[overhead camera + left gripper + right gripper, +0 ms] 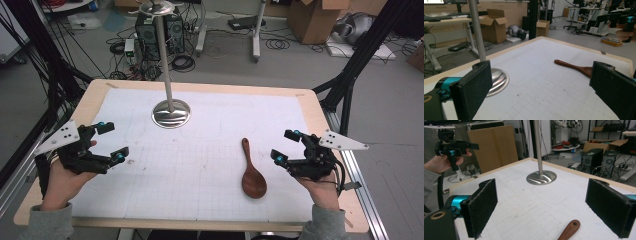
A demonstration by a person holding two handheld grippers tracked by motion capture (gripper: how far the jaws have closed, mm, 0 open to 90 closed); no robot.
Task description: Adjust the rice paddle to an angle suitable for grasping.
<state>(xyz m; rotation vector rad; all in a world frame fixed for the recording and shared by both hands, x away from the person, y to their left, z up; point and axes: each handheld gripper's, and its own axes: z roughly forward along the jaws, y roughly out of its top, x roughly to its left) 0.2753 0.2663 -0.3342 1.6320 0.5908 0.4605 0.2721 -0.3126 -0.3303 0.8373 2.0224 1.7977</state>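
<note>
Grippers stand apart at opposite ends of the table [95,100], each borne in one hand, neither in contact with any object.

Left gripper [111,142]: jaws released, spread wide, nothing between the pads. In the left gripper view [541,92] the two black pads rise at the lower corners with bare gridded mat [544,82] between them. The round metal base of the stand [497,80] lies just behind the left-hand pad, its pole rising upright beyond it.

Right gripper [284,146]: jaws released, standing wide, nothing clamped. In the right gripper view [549,207] the pads frame open mat, and the stand [541,177] sits well ahead of them, roughly midway between the two.

Wooden spoon [251,172]: lies flat on the mat, bowl toward the person, handle pointing away. It rests just beside the right gripper's jaws, on their inner side, apart from them and untouched. In the right gripper view the handle end [570,228] shows low between the pads, nearer the right-hand one. In the left gripper view the spoon [574,67] lies ahead of the jaws, well apart from them, its bowl end hidden behind the right-hand pad.

Far hand: each gripper view shows the opposite gripper, held clear above the table edge.
</note>
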